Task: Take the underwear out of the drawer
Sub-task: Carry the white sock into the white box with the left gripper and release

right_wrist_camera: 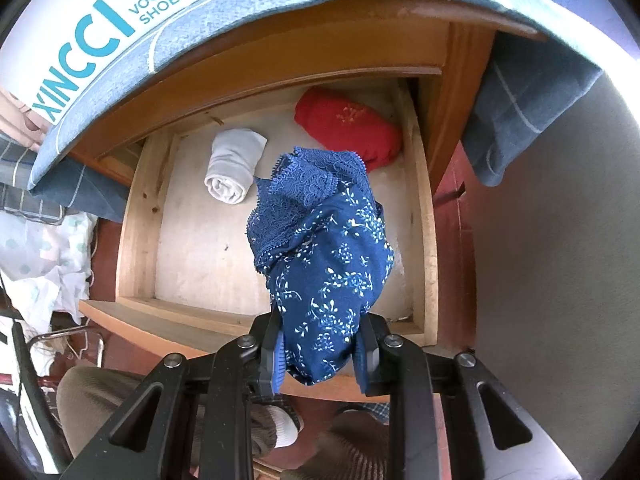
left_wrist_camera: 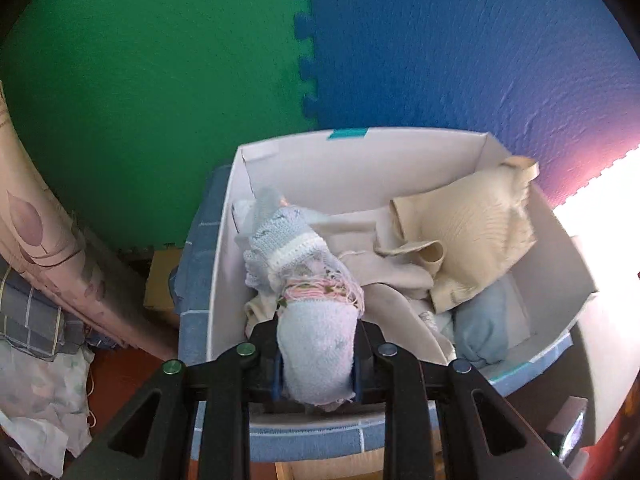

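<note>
Over a white shoe box [left_wrist_camera: 400, 152] in the left wrist view, the left gripper [left_wrist_camera: 316, 364] has its fingers clenched on a pale blue and pink knitted bundle [left_wrist_camera: 312, 320], held above the box, apparently for dropping in. Inside the box lie one beige garment [left_wrist_camera: 476, 232] and one light blue roll [left_wrist_camera: 480, 328] on cream cloth; the box likely serves as the collecting place. Behind it, one green foam mat [left_wrist_camera: 152, 100] joins one blue foam mat [left_wrist_camera: 460, 60]. Down in the right wrist view, the right gripper [right_wrist_camera: 320, 356] has its fingers clamped on navy floral underwear [right_wrist_camera: 324, 256] with a lace edge, which hangs over the open wooden drawer [right_wrist_camera: 136, 216], seemingly lifted clear. Two pieces remain on the drawer floor: one white roll [right_wrist_camera: 234, 164] and one red roll [right_wrist_camera: 348, 128], well apart.
</note>
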Motion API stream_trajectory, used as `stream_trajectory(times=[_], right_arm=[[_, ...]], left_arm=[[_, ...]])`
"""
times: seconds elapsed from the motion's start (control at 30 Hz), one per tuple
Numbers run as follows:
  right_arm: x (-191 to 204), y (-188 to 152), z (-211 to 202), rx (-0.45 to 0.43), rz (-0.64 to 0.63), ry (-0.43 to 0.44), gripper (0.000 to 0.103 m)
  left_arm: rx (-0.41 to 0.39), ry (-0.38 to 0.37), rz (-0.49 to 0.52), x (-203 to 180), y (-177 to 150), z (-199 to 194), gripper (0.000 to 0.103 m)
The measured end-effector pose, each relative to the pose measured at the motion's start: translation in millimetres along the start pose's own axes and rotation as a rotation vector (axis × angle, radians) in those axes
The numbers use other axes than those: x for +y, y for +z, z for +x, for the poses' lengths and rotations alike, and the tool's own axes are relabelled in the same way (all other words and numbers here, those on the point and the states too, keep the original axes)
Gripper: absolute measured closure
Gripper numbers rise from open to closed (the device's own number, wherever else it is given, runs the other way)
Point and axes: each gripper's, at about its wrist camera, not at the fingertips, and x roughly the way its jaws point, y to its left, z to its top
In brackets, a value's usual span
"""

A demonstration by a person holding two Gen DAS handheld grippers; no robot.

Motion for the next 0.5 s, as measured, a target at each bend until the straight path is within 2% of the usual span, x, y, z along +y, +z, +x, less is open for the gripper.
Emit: stream_trajectory(times=[0.1, 0.13, 0.23, 0.37, 0.5], right_arm=[[2, 0, 0, 0.000, -0.007, 0.003, 0.079], [3, 0, 1, 0.001, -0.009, 0.003, 0.079], [3, 0, 1, 0.001, -0.008, 0.004, 0.079], [3, 0, 2, 0.005, -0.006, 0.007, 0.079], [3, 0, 3, 0.006, -0.011, 0.001, 0.079]], left_arm=[[0.047, 0.008, -0.013, 0, -4, 19, 0.079], [0.038, 0.046, 0.008, -3, -5, 21, 0.079], [0.042, 0.041, 0.010, -5, -6, 21, 0.078], [0.032, 0.061, -0.003, -1, -6, 15, 0.073], [0.014, 0.111, 0.031, -7, -8, -1, 0.065]])
